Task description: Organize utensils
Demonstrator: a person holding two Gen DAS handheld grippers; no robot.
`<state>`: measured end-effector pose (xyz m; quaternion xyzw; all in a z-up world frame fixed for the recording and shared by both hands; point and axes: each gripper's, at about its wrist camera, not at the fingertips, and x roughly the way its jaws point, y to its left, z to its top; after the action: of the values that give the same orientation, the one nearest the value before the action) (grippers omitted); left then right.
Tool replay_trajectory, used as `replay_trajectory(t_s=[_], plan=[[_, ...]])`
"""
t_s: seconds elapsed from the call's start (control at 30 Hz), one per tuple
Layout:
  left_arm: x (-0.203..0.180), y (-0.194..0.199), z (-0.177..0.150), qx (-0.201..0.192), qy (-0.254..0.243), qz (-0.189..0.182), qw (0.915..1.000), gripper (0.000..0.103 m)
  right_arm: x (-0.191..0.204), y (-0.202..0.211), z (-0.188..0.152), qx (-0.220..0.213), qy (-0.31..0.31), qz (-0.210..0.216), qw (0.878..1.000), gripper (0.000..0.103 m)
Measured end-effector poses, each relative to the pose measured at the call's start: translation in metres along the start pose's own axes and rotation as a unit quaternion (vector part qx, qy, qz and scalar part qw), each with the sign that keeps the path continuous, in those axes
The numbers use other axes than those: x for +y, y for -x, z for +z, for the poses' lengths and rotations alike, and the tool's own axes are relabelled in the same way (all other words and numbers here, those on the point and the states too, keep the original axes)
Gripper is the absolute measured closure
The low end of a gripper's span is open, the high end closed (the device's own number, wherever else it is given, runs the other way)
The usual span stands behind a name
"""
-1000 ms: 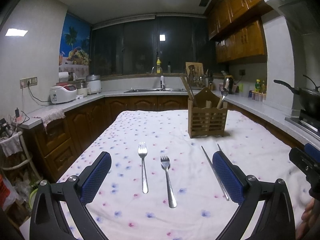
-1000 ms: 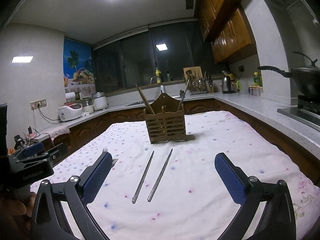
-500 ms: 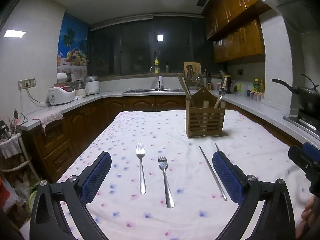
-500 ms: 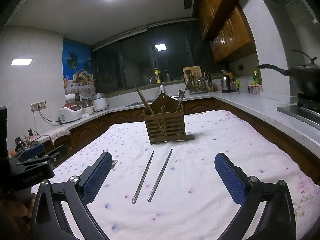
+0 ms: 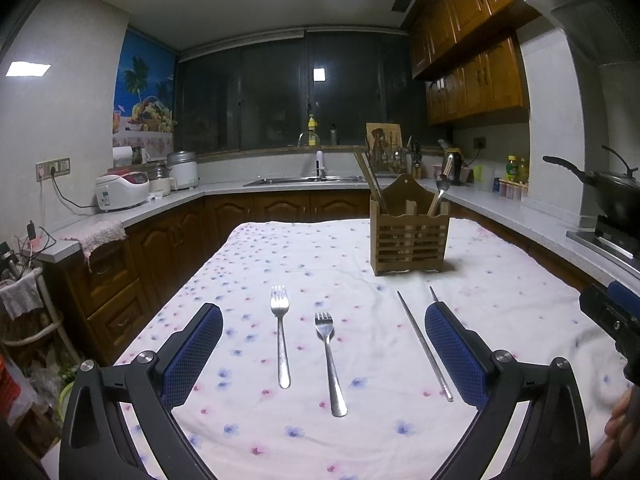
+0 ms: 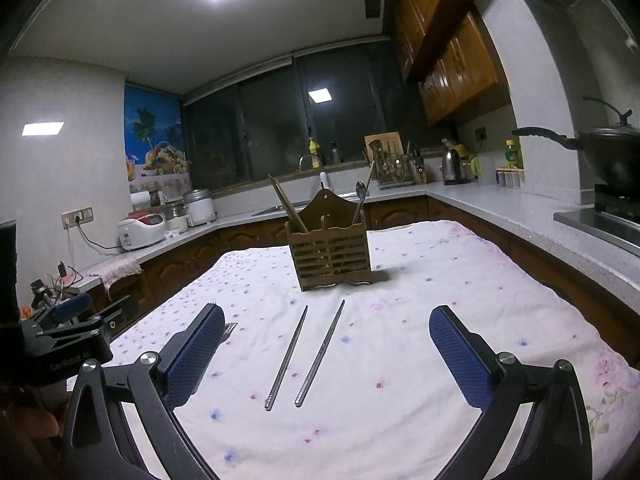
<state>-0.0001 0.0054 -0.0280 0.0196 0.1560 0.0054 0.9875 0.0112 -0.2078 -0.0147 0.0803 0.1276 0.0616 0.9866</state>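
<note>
Left gripper (image 5: 323,354) and right gripper (image 6: 326,354): jaws spread wide, both empty. Two forks (image 5: 280,336) and two chopsticks (image 6: 320,354) lie flat on the cloth (image 6: 460,300), near side of the caddy (image 6: 330,254). The caddy holds wooden chopsticks and, probably, a spoon. Loose pieces call for pinching and dropping upright into the caddy.

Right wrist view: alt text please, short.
The open right gripper hovers over a flowered tablecloth, with two metal chopsticks lying side by side between its blue fingers. Behind them stands a wooden utensil holder with chopsticks and a spoon; the left gripper shows at the left edge.
</note>
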Motion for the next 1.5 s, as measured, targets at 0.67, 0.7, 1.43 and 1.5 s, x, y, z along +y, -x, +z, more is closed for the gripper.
replay_trajectory(t_s=[0.67, 0.7, 1.43, 1.5], plan=[[0.0002, 0.0004, -0.0008, 0.001, 0.000, -0.001, 1.0000, 0.001, 0.0043, 0.0008, 0.0002, 0.003, -0.005, 0.000, 1.000, 0.000], [0.0004, -0.0001, -0.0007, 0.001, 0.000, -0.002, 1.0000, 0.001, 0.0072, 0.0015, -0.0006, 0.003, -0.005, 0.001, 1.000, 0.000], [-0.0002, -0.0005, 0.0004, 0.002, 0.001, -0.003, 1.0000, 0.001, 0.0019, -0.0005, 0.0041, 0.002, -0.007, 0.001, 1.000, 0.000], [-0.0005, -0.0002, 0.0002, 0.002, 0.000, -0.001, 1.0000, 0.001, 0.0049, -0.0007, 0.0052, 0.002, -0.007, 0.000, 1.000, 0.000]])
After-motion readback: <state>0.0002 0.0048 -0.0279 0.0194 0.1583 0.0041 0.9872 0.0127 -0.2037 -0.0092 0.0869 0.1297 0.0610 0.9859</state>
